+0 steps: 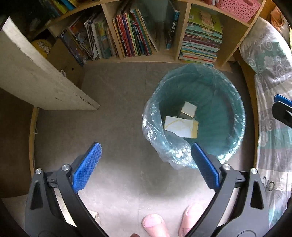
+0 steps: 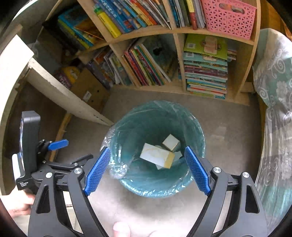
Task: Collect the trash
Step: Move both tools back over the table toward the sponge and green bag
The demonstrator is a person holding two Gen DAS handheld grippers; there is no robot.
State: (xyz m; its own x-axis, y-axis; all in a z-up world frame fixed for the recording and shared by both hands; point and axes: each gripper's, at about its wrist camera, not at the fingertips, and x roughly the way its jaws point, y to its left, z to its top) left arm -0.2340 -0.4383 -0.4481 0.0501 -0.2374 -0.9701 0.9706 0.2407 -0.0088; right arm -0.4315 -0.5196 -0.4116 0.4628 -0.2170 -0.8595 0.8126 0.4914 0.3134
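Observation:
A teal bin with a clear plastic liner point(image 1: 219, 102) point(image 2: 127, 131) stands on the grey floor. Inside lie a flat white-and-yellow box point(image 1: 180, 126) point(image 2: 157, 155) and a smaller white box point(image 1: 188, 108) point(image 2: 171, 142). My left gripper point(image 1: 146, 151) is open and empty, above the floor just left of the bin. My right gripper point(image 2: 147, 155) is open and empty, directly above the bin's mouth. The left gripper's body shows at the left of the right wrist view point(image 2: 29, 149). Part of the right gripper shows at the right edge of the left wrist view point(image 1: 282, 109).
A wooden bookshelf full of books point(image 1: 138, 34) point(image 2: 204, 69) stands behind the bin, with a pink basket point(image 2: 230, 16) on it. A white board point(image 1: 36, 78) point(image 2: 60, 94) leans at the left. A patterned bed cover point(image 1: 270, 94) point(image 2: 275, 116) runs along the right.

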